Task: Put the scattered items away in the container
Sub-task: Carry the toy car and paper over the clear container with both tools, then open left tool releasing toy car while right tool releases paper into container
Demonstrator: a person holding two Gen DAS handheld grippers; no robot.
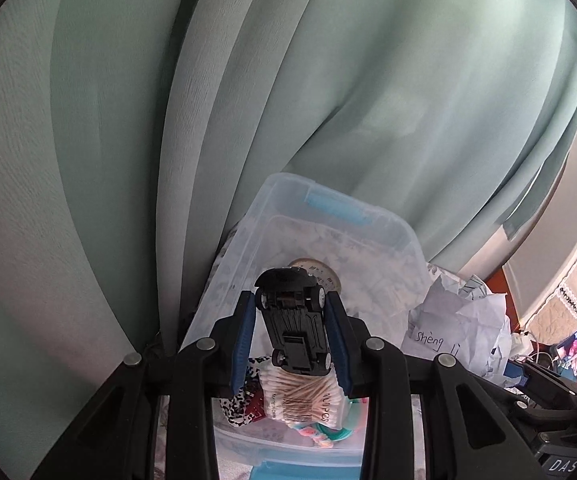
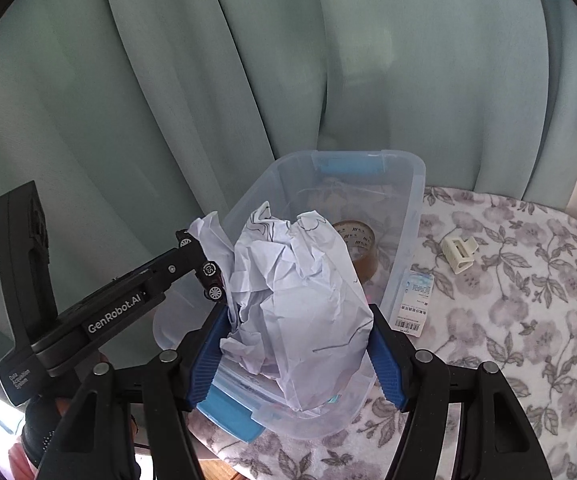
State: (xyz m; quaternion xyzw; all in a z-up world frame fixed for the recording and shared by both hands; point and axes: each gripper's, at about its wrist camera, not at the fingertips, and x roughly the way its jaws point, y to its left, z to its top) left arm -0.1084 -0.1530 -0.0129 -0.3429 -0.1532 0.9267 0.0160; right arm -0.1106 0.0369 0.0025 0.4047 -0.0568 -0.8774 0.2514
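Note:
My left gripper [image 1: 293, 312] is shut on a black toy car [image 1: 294, 320], held underside up over the clear plastic bin [image 1: 288, 200]. Inside the bin lie a tape roll [image 1: 320, 274], a pack of cotton swabs [image 1: 300, 396] and a spotted cloth [image 1: 236, 404]. My right gripper [image 2: 298, 320] is shut on a crumpled white paper [image 2: 300, 280] over the near end of the clear bin [image 2: 412, 208]. In the right wrist view the left gripper [image 2: 208, 268] with the toy car [image 2: 208, 270] hangs at the bin's left edge. The tape roll [image 2: 358, 242] shows behind the paper.
The bin stands on a floral cloth [image 2: 508, 320] against a pale green curtain [image 2: 208, 80]. A cream hair clip [image 2: 460, 254] and a small labelled packet [image 2: 414, 304] lie on the cloth right of the bin. A hand [image 2: 44, 436] holds the left gripper's handle.

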